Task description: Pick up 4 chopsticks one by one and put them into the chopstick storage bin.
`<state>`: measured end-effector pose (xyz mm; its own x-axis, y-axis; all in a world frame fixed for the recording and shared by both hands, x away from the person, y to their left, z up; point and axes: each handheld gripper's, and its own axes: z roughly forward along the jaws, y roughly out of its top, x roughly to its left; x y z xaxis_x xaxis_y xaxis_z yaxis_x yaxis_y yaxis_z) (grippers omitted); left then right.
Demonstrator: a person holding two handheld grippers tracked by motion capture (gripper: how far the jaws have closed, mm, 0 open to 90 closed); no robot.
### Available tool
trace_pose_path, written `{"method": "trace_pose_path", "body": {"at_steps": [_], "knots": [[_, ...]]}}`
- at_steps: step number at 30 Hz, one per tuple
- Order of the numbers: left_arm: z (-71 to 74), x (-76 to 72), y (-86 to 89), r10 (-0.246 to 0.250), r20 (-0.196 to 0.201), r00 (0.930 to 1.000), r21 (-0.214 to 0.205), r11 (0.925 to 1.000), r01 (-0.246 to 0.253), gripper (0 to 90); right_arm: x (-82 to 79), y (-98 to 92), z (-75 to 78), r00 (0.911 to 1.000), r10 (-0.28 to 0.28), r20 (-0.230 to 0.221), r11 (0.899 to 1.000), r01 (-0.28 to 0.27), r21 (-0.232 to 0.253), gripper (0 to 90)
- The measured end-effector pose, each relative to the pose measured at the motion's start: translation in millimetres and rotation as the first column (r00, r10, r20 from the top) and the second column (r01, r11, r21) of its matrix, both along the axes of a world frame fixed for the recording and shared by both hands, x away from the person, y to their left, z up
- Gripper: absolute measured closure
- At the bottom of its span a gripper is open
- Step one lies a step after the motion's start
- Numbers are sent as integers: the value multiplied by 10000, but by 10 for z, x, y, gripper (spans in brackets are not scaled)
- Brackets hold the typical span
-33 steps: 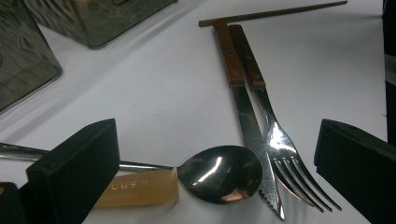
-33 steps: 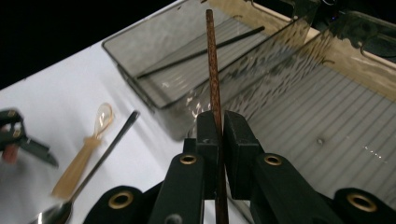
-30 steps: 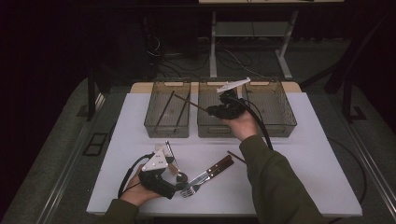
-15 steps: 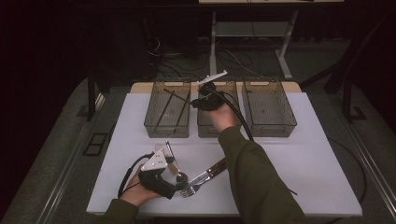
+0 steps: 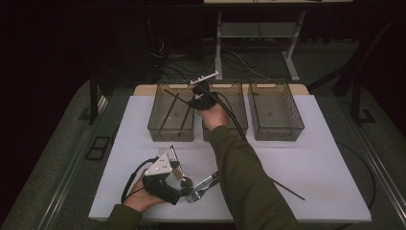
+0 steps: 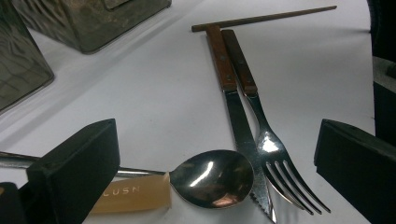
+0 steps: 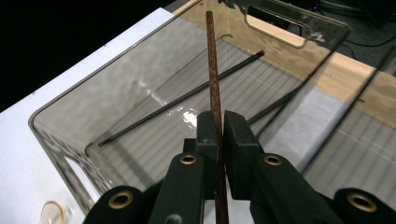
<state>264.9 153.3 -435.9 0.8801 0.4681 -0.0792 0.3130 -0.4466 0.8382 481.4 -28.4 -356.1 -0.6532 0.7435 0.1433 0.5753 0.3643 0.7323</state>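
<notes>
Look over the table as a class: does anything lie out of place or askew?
One dark chopstick lies alone and slanted on the white table, apart from the others in the left bin. The spoon, knife and fork lie loose too, the spoon's bowl against the knife blade. Nothing looks spilled or damaged.

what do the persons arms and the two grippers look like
Both forearms wear dark olive-green long sleeves. The left gripper and right gripper have black bodies, blocky black jaws, a pale grey three-cornered plate on top and a trailing black cable. Brass-coloured rivets mark the right one's arms.
</notes>
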Motion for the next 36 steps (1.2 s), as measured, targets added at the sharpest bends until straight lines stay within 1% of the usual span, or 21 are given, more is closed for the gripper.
{"method": "trace_pose_path", "body": {"at_steps": [10,11,13,15,16,20,22,23,25,26,29,31,33,35,36], "knots": [[11,-9,2,-28,13,10000,-51,10000,28,0,36,230,-104,9999,-42,-164,9999,40,-137,847],[11,-8,4,-27,13,10000,-41,10000,27,0,38,241,-108,9999,-53,-143,9998,50,-178,847],[11,-4,7,-32,12,10000,-23,10000,32,0,45,269,-120,9997,-53,-225,9999,51,-104,847],[10,-4,6,-42,14,10000,-5,10000,42,0,47,296,-128,9996,-128,-262,9998,123,-172,847],[10,-5,3,-52,3,10000,-13,10000,52,0,50,312,-139,9995,-67,-305,9999,63,-129,845],[13,-10,3,-43,7,10000,-37,10000,43,0,48,388,-180,9994,20,-347,9998,-28,-218,832],[15,-10,9,-39,6,10000,-44,10000,39,0,56,410,-195,9990,116,-434,9999,-120,-90,664],[15,-8,12,-29,2,10000,-40,10000,29,0,64,413,-199,9987,90,-497,9999,-96,-133,627],[20,-1,20,-63,6,10000,14,10000,63,0,62,401,-190,9993,93,-371,9997,-101,-217,556],[20,0,22,-73,26,10000,14,10000,73,0,60,393,-182,9992,101,-376,9997,-110,-215,532],[20,0,18,-95,42,9999,25,10000,95,0,51,365,-154,9992,237,-314,9992,-247,-314,472],[16,1,13,-72,67,10000,15,10000,72,0,35,341,-129,9991,318,-263,9992,-324,-233,461],[15,-3,11,-71,46,10000,7,10000,71,0,15,313,-108,9992,371,-138,9993,-372,-89,456],[14,-5,10,-66,30,10000,14,10000,66,0,-9,288,-96,9987,468,-188,9989,-468,2,462],[14,-4,12,-77,41,10000,19,10000,77,0,-23,272,-91,9984,521,-210,9986,-519,64,492]]}}
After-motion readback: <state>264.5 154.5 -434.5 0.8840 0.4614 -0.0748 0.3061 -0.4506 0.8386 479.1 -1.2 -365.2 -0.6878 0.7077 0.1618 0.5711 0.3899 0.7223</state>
